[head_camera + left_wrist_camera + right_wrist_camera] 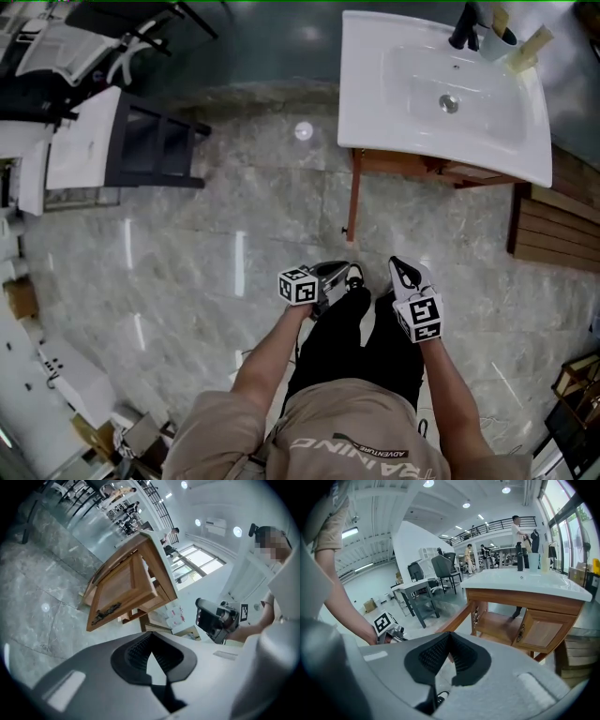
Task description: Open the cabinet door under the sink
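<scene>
Our left gripper [151, 641] fills the bottom edge, its black ribbed pads [136, 651] pressed together with nothing between them. Beyond it we see the wooden sink cabinet [161, 585] tilted across the frame. Its door [123, 590], which carries a dark metal handle [105, 612], is swung out from the frame over the grey marble floor [33, 606]. The right gripper [213, 618] sits near the right edge.

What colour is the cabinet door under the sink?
The cabinet door is brown wood, clearest in the left gripper view.
</scene>
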The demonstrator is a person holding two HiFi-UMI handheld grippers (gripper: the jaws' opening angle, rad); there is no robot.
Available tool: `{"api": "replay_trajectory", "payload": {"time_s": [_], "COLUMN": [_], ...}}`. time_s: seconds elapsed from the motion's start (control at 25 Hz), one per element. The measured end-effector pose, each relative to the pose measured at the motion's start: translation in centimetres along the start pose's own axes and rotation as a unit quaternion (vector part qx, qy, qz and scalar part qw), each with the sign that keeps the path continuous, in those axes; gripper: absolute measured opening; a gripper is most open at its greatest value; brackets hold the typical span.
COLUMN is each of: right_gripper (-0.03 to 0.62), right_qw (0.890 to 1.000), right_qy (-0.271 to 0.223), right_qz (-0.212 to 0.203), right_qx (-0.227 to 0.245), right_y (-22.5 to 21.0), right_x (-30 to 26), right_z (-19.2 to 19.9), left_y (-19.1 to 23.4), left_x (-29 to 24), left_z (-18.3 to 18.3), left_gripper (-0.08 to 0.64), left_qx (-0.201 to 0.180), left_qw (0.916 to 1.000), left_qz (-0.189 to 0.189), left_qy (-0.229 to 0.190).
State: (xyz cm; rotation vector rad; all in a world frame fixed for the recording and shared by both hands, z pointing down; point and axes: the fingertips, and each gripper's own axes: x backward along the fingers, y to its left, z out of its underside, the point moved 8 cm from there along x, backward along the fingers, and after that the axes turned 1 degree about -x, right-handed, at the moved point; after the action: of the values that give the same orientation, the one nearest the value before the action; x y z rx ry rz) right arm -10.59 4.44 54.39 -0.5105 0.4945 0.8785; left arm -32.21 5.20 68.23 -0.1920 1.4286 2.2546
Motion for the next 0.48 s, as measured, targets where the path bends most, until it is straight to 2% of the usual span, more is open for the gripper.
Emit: {"api": "replay_trajectory", "payload": {"time_s": [0.2,0.32,0.48], "right_gripper": [0.002,0.002,0.002], "right_qw": [1.0,1.0,0.999], "right_qy": [-0.011,-0.021,-0.041], "right_qz": [-0.002,0.003,0.021], "right_qx": [0.007,0.013,-0.003], "right_y": [0.2,-0.5,-1.5], "right_x": [2.5,3.6,5.6], "right_z": [-1.4,-2.1,-2.8], "left_y": [-5.4,-8.2,-12.0], "left_x": [-0.4,-0.6,-0.4], "left_z": [-1.8,-4.0,-6.3], "left_gripper": [0.012,0.014,0.014], "left_qx": [-0.043,-0.067,-0.1], "left_qw": [0.9989,0.9975,0.9947], "left_qz": [0.018,0.015,-0.006], "left_qy": [0.001,-0.013,-0.024]}}
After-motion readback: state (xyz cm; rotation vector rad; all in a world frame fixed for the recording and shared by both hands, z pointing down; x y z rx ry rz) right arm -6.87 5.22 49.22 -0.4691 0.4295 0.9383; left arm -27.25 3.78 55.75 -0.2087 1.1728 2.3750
